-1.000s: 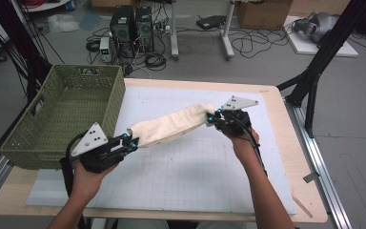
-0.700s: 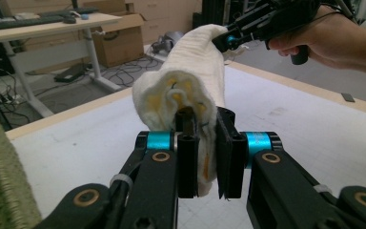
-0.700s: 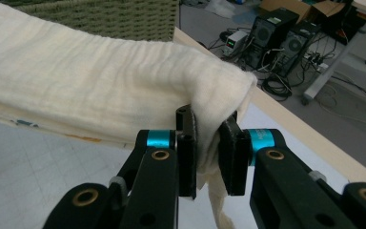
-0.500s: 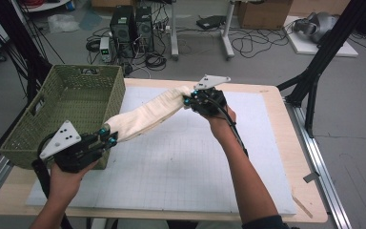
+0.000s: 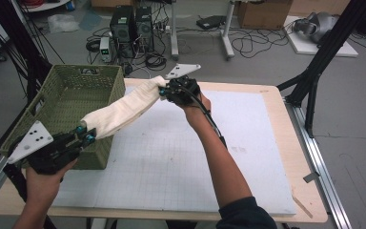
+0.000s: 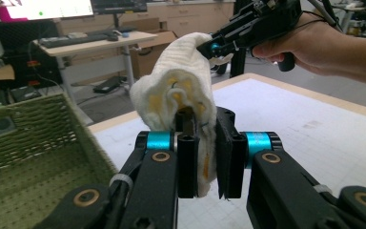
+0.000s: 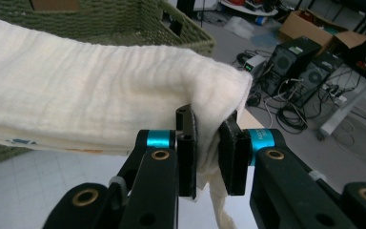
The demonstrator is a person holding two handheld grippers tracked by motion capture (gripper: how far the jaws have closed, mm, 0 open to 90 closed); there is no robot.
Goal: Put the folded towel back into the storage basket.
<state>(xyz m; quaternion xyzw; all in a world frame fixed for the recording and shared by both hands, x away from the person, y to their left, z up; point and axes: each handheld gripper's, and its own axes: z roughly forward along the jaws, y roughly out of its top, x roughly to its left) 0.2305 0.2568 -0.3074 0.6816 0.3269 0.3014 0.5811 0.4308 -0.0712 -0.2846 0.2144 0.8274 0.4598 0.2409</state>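
A green woven basket (image 5: 71, 95) sits at the desk's (image 5: 267, 157) far left corner. The folded cream cloth (image 5: 124, 107) hangs stretched in the air over the basket's near right rim. The left gripper (image 5: 86, 135) has its fingers clenched on one end, the right gripper (image 5: 164, 90) on the other.

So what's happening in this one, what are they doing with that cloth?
A person holds a folded cream cloth stretched in the air between two handheld grippers. The left gripper is shut on one end, above the near corner of the green woven basket; the right gripper is shut on the other end, above the white table mat. The cloth is clear of the table and not yet in the basket.
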